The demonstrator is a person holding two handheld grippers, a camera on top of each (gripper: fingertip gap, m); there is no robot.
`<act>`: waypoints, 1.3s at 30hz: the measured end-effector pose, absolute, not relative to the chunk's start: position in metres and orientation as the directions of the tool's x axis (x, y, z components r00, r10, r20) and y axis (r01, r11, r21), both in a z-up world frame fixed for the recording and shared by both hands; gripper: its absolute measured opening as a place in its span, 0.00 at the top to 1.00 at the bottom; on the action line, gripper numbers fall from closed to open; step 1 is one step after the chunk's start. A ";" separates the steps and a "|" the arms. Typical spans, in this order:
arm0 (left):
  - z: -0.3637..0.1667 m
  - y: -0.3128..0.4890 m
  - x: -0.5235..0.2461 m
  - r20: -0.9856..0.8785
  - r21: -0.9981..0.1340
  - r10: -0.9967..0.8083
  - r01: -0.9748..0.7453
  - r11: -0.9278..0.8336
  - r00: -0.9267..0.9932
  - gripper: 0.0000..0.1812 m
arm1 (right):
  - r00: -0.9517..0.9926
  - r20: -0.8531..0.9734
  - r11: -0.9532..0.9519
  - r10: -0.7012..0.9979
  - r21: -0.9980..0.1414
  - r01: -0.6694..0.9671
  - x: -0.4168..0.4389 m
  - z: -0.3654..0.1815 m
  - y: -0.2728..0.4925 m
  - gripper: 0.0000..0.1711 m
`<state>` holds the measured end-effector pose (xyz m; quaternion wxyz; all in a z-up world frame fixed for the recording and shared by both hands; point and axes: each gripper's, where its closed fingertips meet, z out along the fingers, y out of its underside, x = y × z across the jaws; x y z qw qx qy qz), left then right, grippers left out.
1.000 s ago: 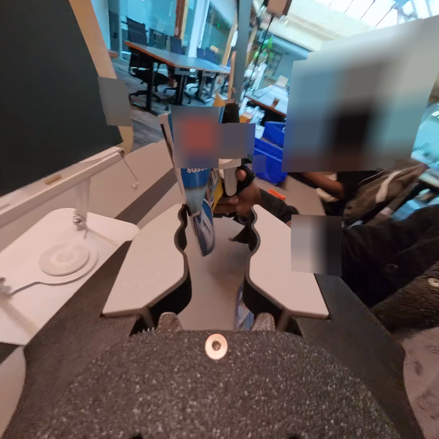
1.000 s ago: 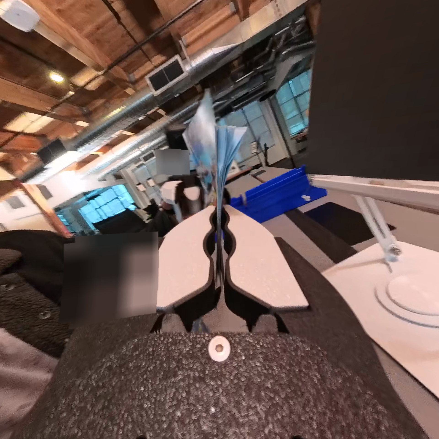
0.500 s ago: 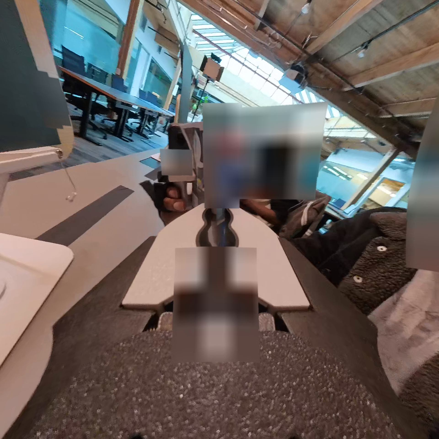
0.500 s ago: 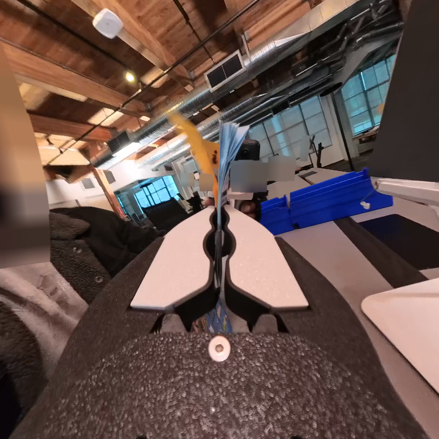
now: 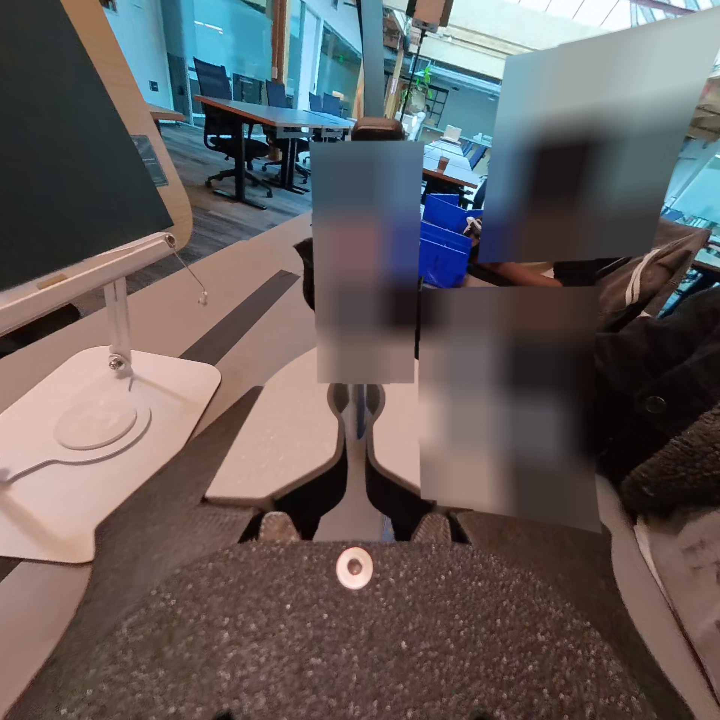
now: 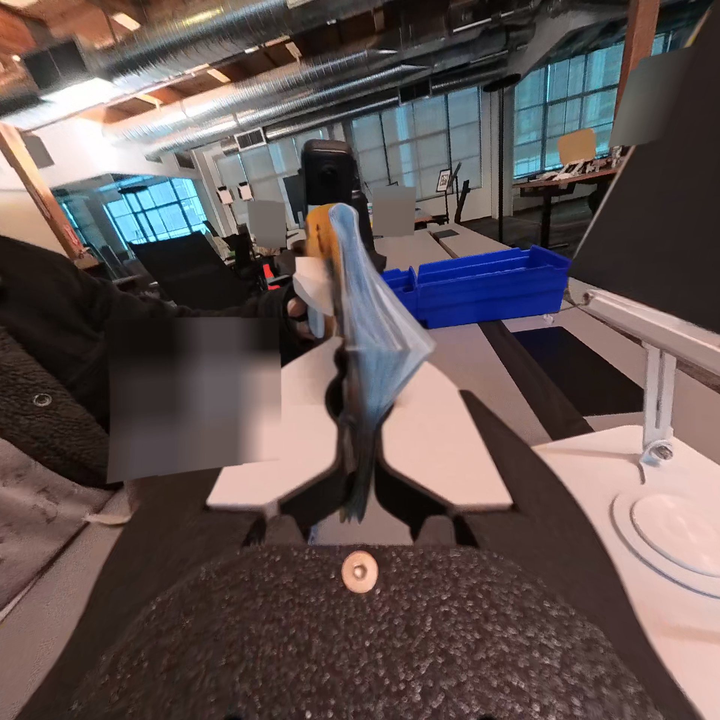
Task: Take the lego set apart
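Since half a second ago the left gripper (image 5: 356, 405) has tipped down: its view now takes in the grey table (image 5: 249, 272) and the white stand base (image 5: 89, 424) rather than the ceiling. The booklet (image 6: 370, 331) in the right gripper (image 6: 360, 389) has fanned its pages wider toward the stand side.

Right gripper: jaws pressed together on the booklet, a thick blue-paged pad with an orange-yellow cover; the spine end runs down between the fingers (image 6: 428, 440), the loose pages splay above the tips.

Left gripper: jaws nearly together, pinching a thin blue-and-white edge (image 5: 360, 413) of paper at the narrow throat. A blur patch covers the fingertips and what rises above them; I cannot tell from this view that it is the same booklet.

In the right wrist view the other gripper's white finger sits just beside the booklet's far edge, with a hand (image 6: 294, 307) behind it.

Relative to the white stand base: blue bins (image 6: 487, 288) lie beyond it on the table; a dark panel (image 5: 58, 136) stands above it on a white arm. Lego pieces are not discernible in either view.
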<state>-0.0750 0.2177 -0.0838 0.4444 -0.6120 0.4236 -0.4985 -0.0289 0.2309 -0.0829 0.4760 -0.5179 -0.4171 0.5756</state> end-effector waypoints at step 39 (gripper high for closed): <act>-0.057 0.204 -0.101 0.174 -0.977 -0.962 0.157 -0.143 0.210 0.99 | -0.007 -0.092 -0.091 0.996 -0.983 -0.158 -0.038 -0.066 0.217 0.99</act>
